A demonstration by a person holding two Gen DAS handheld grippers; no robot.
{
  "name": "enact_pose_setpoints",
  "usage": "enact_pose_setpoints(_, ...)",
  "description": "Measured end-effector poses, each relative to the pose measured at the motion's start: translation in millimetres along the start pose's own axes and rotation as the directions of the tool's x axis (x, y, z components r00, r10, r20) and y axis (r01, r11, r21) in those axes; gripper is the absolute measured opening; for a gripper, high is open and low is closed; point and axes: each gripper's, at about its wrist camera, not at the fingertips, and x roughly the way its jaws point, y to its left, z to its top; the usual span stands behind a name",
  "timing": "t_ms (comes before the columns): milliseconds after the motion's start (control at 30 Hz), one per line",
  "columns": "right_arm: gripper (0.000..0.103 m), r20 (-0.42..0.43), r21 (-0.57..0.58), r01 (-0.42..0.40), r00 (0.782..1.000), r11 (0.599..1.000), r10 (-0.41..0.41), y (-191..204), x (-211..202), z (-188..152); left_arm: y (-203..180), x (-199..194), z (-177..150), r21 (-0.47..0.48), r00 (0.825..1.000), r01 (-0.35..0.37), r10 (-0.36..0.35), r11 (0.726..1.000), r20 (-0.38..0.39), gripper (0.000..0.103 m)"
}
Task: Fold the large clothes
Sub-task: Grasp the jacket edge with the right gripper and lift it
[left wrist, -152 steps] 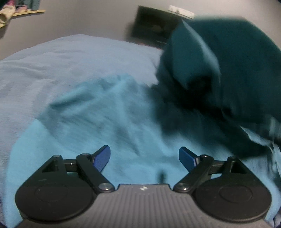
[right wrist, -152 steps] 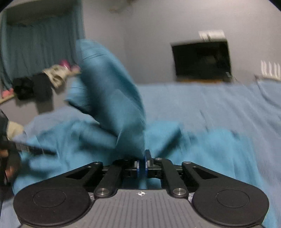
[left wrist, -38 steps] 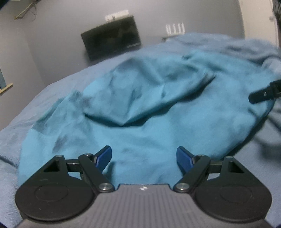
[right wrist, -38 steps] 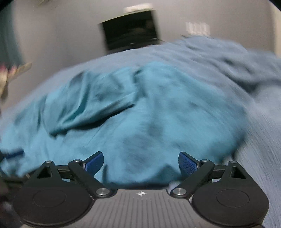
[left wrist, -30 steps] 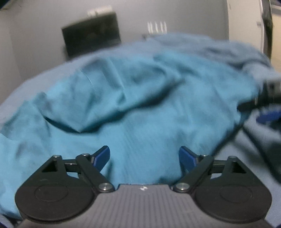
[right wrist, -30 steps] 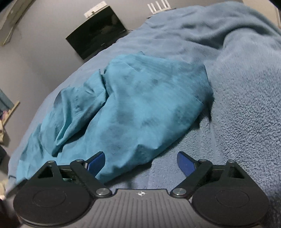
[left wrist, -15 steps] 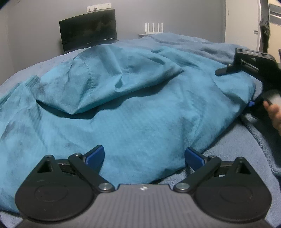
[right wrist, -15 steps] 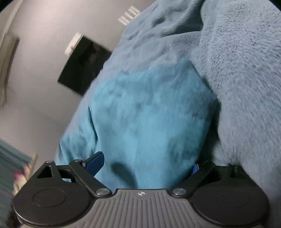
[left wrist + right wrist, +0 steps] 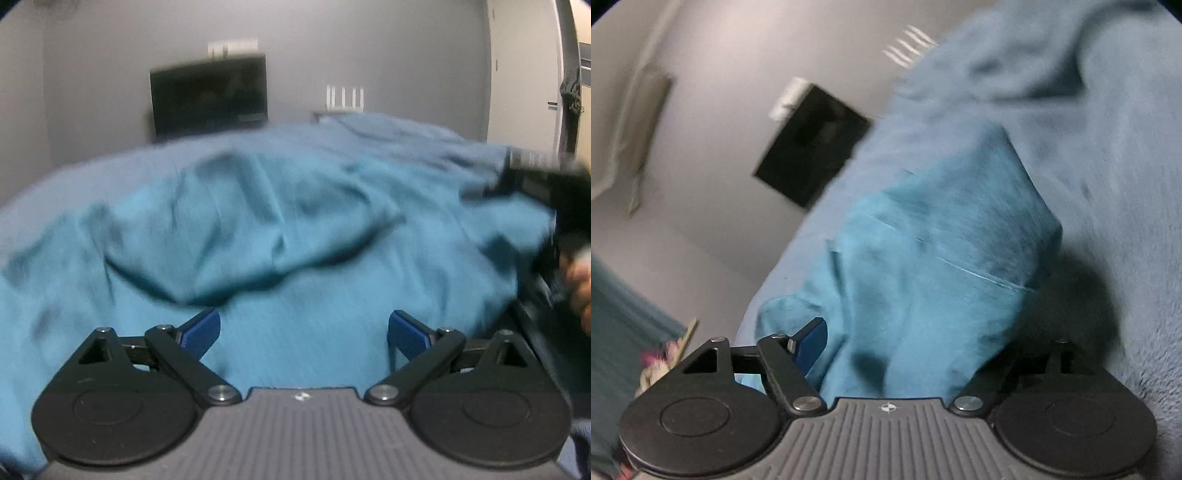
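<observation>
Between the left tongs [image 9: 303, 330], spread wide and gripping nothing, lies the teal garment [image 9: 295, 236], rumpled on the bed's grey-blue blanket [image 9: 1108, 155]. Its long axis runs across these tongs. The right tongs [image 9: 908, 347] straddle its near corner, their jaws just closing; grip uncertain. Bare blanket lies right of them.

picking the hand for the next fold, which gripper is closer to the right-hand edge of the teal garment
Right. The right gripper has that edge of the teal garment between its closing jaws. The left gripper hangs open at the near hem, further along the cloth.
</observation>
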Motion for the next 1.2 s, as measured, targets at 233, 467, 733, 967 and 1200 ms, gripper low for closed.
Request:
enact_pose_setpoints(233,0.068,0.012,0.141,-0.044,0.999,0.989,0.042,-13,20,9,15,39,50,-0.044,0.978,-0.203,0.204,0.978,0.032,0.099)
enact_pose_setpoints(467,0.067,0.007,0.109,-0.047,0.999,0.993,0.047,-17,17,14,16,80,30,-0.007,0.962,-0.237,0.234,0.971,-0.143,0.097)
enact_pose_setpoints(733,0.025,0.081,-0.228,0.028,0.997,0.973,-0.009,44,10,0,4,86,3,-0.006,0.96,-0.266,0.264,0.964,-0.099,0.097)
enact_pose_setpoints(967,0.014,0.122,-0.528,0.04,0.992,0.849,0.029,118,-5,-25,-14,89,-4,0.069,0.949,-0.309,0.312,0.948,-0.038,0.096)
enact_pose_setpoints(1200,0.011,0.109,-0.812,0.031,0.989,0.582,0.1,209,-14,-84,8,66,10,0.076,0.972,-0.223,0.228,0.972,-0.059,0.096)
